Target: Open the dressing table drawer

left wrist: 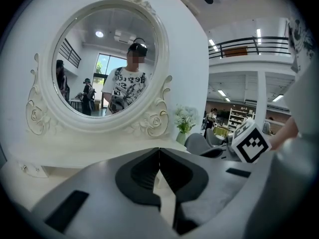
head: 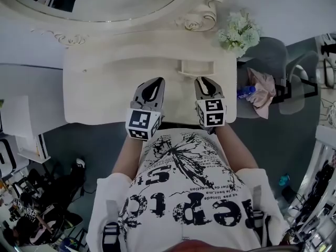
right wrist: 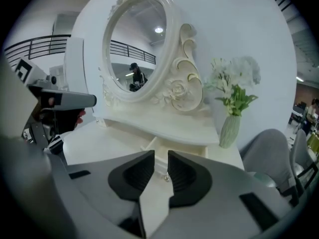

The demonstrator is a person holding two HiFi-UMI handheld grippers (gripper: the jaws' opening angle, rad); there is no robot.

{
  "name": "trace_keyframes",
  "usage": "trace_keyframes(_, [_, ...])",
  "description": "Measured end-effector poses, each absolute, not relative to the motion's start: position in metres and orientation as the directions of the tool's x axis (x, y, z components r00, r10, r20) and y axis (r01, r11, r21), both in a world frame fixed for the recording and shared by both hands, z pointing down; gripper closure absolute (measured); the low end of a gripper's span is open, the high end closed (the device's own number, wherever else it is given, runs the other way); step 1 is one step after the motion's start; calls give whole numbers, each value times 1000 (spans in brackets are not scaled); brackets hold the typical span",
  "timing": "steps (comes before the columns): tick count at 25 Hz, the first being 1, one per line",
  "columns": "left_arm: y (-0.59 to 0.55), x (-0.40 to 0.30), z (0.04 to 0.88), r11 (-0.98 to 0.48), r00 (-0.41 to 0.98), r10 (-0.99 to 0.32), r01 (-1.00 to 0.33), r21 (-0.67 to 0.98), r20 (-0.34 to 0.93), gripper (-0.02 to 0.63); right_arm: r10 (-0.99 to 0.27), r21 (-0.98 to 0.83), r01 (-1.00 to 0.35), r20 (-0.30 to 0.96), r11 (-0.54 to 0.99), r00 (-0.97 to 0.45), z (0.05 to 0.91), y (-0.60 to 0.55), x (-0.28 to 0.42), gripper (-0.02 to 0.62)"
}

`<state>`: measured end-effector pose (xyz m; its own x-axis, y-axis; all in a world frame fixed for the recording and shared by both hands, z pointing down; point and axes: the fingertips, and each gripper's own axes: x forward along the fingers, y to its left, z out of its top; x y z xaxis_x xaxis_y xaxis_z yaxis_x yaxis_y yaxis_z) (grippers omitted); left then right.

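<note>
Head view: right claw angled toward drawer

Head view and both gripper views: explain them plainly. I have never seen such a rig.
No robot here: a person holds a grey two-jaw gripper in each hand. The head view looks down from the person's head on the left gripper and right gripper, each bearing a black-and-white marker cube. Each gripper view looks along that gripper's own jaws. Before them stands a cream-white dressing table with an oval mirror; its small drawer is pulled out. At its right end stand white flowers in a pale green vase. The left jaws are together, empty. The right jaws stand apart; the drawer's small knob shows in the gap, not gripped.
</note>
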<state>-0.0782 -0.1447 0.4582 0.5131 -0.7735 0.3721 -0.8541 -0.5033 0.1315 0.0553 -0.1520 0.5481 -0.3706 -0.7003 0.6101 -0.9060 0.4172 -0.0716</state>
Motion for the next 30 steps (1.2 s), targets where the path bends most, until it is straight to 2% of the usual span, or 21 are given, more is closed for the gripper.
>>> trace_keyframes(6, [-153, -75, 435, -507, 515, -794, -854, 117, 322, 588, -791, -49, -905, 467, 422, -394, 487, -163, 61, 558])
trace_keyframes(15, [-162, -75, 388, -513, 514, -822, -855, 72, 244, 586, -874, -22, -900, 226, 436, -430, 407, -168, 75, 577])
trace_keyframes(23, [-160, -77, 380, -503, 502, -829, -862, 61, 246, 587, -897, -76, -905, 124, 418, -425, 385, -165, 83, 578])
trace_keyframes(30, [-159, -77, 375, -510, 507, -828, -859, 51, 239, 586, -896, -93, -903, 119, 420, -429, 387, -163, 84, 578])
